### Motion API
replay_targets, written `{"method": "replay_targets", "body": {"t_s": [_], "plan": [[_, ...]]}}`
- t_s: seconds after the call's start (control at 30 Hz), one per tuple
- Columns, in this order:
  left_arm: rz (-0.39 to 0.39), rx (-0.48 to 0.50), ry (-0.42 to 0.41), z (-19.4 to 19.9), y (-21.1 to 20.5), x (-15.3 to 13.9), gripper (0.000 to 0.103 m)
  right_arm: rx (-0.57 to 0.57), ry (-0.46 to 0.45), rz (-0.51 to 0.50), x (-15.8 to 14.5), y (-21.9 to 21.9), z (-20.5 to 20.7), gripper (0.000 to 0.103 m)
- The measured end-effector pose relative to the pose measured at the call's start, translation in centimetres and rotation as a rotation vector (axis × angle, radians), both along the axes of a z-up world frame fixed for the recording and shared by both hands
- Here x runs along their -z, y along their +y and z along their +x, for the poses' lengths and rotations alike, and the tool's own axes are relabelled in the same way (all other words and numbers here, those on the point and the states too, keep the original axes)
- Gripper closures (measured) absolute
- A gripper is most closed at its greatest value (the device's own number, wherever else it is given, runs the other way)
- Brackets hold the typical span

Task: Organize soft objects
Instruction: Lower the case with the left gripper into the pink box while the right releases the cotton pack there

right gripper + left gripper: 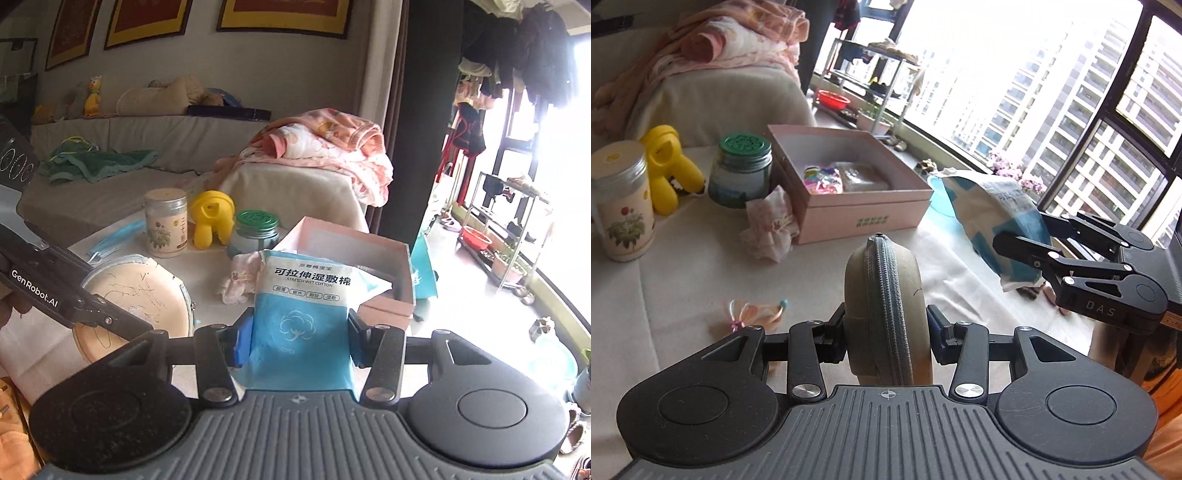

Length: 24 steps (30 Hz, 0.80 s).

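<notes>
Left gripper (886, 334) clamps the stiff-sided zip pouch (886, 310) across its flat faces. Right gripper (297, 341) pinches the light, squashy cotton pack (301, 321) at its lower half.

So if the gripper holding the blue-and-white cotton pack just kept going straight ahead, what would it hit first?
Most likely the pink box. The right gripper points over the table at it, the cotton pack leading, though depth is hard to judge.

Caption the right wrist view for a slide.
Right tongs grip a blue-and-white wet cotton pack in front of the open pink box on the table.
</notes>
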<state>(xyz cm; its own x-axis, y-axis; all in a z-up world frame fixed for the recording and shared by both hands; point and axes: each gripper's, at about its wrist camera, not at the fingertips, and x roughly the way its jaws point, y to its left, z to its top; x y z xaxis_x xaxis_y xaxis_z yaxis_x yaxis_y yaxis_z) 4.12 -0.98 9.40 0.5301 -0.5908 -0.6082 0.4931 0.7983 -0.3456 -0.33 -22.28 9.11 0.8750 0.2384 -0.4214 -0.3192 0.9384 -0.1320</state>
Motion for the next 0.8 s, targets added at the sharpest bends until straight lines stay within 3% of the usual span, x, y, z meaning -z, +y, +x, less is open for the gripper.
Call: {"method": "replay_targets", "body": {"t_s": [0.27, 0.47, 0.57, 0.63, 0.7, 0.8], "plan": [[-0.070, -0.022, -0.200, 7.5, -2.4, -7.2, 0.056, 0.137, -0.122, 0.057, -3.8, -4.1, 2.8, 0.054], [-0.141, -0.012, -0.210, 17.8, -3.7, -8.6, 0.056, 0.145, -0.141, 0.124, -5.6, -5.1, 10.4, 0.054], [-0.189, -0.006, -0.156, 22.6, -4.4, -7.5, 0.055, 0.130, -0.105, 0.128, -4.4, -4.0, 15.8, 0.054], [-0.197, -0.019, -0.046, 26.3, -4.9, -4.7, 0.051, 0.131, -0.048, 0.126, -2.7, -3.2, 18.7, 0.049], [-0.103, -0.053, 0.073, 29.2, -5.8, -1.0, 0.053, 0.166, 0.050, 0.161, -0.3, -3.0, 20.9, 0.048], [-0.019, -0.074, 0.066, 30.1, -5.9, 1.7, 0.052, 0.150, 0.149, 0.227, 2.5, -3.7, 21.2, 0.048]]}}
